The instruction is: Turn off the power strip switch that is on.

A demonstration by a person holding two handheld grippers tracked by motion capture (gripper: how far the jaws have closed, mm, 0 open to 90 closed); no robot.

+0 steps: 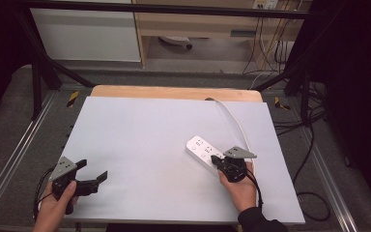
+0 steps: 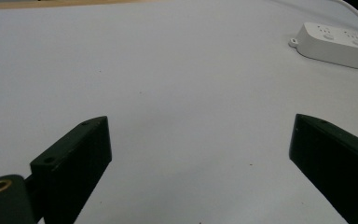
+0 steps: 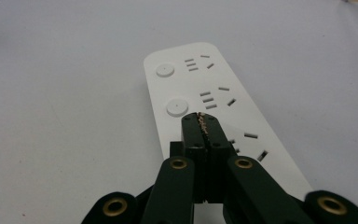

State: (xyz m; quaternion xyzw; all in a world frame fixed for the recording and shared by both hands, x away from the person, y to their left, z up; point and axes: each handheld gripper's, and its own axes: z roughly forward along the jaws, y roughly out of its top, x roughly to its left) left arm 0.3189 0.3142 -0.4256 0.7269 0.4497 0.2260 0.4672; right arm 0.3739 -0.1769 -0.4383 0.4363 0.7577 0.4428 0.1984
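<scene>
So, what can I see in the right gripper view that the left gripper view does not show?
The right gripper view shows the right claw shut, its tips over the power strip, with two round buttons and the socket slots seen from above. The left gripper view shows the left claw wide open over bare white table, nothing between its jaws, and one end of the strip from the side. Both share the strip and the table.

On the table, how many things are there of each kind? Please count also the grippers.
White power strip, lying on the white table sheet: 1
White cable leading from the strip: 1
Black grippers: 2, the left gripper with jaws open, the right gripper with jaws shut over the strip
Total: 4
</scene>
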